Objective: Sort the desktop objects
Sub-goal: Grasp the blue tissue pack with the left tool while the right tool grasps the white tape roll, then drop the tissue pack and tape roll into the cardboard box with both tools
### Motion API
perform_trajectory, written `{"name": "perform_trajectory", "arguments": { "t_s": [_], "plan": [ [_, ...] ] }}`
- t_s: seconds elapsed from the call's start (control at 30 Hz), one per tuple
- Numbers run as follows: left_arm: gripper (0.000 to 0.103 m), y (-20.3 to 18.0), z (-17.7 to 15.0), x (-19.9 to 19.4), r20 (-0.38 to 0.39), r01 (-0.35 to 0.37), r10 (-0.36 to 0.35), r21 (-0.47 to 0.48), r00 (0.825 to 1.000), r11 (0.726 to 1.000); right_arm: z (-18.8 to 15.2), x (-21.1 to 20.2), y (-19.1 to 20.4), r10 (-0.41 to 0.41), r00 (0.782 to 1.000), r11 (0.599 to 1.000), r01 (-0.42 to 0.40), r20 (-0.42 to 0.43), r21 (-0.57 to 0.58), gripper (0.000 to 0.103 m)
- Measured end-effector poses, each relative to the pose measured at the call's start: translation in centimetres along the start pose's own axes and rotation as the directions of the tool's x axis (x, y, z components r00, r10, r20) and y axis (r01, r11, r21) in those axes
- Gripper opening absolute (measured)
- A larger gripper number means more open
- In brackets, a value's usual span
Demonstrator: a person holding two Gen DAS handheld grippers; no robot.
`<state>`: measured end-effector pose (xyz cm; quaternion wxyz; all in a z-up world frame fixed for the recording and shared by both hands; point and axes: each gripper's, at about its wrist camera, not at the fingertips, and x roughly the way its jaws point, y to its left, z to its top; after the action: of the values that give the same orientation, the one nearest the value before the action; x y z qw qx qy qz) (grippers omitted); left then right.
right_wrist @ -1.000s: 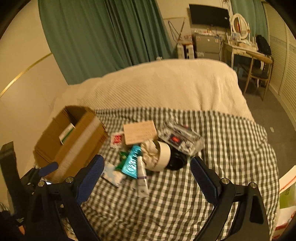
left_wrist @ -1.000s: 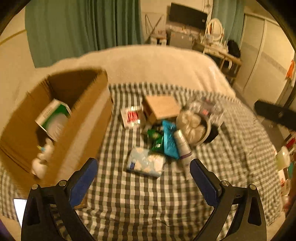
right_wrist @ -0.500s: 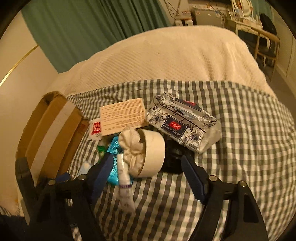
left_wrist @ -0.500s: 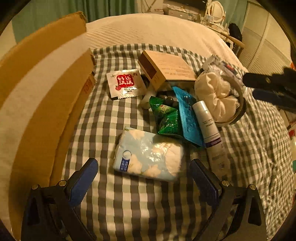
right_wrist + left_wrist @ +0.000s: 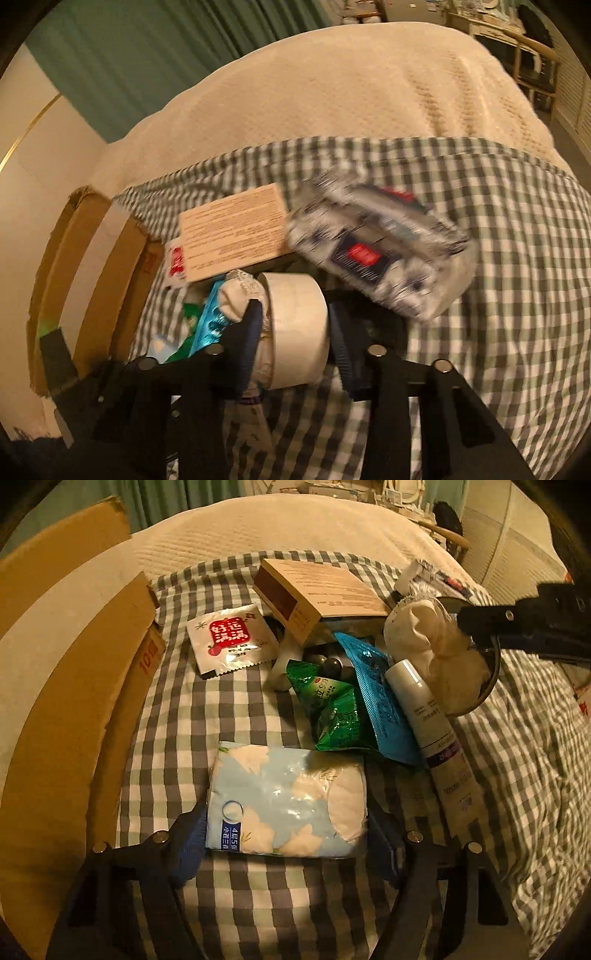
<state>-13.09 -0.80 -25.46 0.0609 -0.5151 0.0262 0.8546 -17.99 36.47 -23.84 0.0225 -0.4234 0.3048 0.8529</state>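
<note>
A pile of objects lies on a checked cloth (image 5: 236, 723). My left gripper (image 5: 286, 834) has its jaws on both sides of a light-blue tissue pack (image 5: 288, 801), touching its ends. My right gripper (image 5: 295, 339) has its jaws on both sides of a cream cup (image 5: 299, 328) stuffed with white cloth (image 5: 236, 299). The cup with the cloth (image 5: 432, 646) and the right gripper's fingers (image 5: 517, 624) show in the left wrist view. Nearby lie a red-and-white sachet (image 5: 231, 638), a brown box (image 5: 321, 590), a green packet (image 5: 332, 709), a blue packet (image 5: 380, 701) and a white tube (image 5: 428, 716).
An open cardboard box (image 5: 66, 686) stands at the left, also in the right wrist view (image 5: 92, 280). A black-and-white patterned tissue pack (image 5: 380, 247) lies right of the brown box (image 5: 232, 229). A cream blanket (image 5: 351, 85) covers the bed behind.
Both grippers moved down and forward into the pile and narrowed: the left one around the blue tissue pack, the right one around the cream cup.
</note>
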Motion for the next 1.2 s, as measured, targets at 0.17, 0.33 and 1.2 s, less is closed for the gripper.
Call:
{"name": "perform_trajectory", "arguments": {
  "t_s": [0.17,0.33,1.2],
  "plan": [
    [0.075,0.1,-0.3,-1.7,0.007,0.005,-0.005,-0.012,1.0,1.0,-0.6,-1.2,1.4,0.016,1.0,0.999,-0.016,-0.004,-0.038,0.03],
    [0.075,-0.2,0.4,-4.3,0.044,0.011,-0.01,-0.017,0.999,1.0,-0.5,-4.3,2.7,0.009,0.999,0.997,-0.006,0.037,-0.081,0.029],
    [0.075,-2.0,0.3,-17.1,0.197,-0.017,0.021,-0.022,0.98,1.0,-8.7,-13.8,4.3,-0.044,0.986,0.99,0.022,-0.161,-0.137,0.029]
  ]
}}
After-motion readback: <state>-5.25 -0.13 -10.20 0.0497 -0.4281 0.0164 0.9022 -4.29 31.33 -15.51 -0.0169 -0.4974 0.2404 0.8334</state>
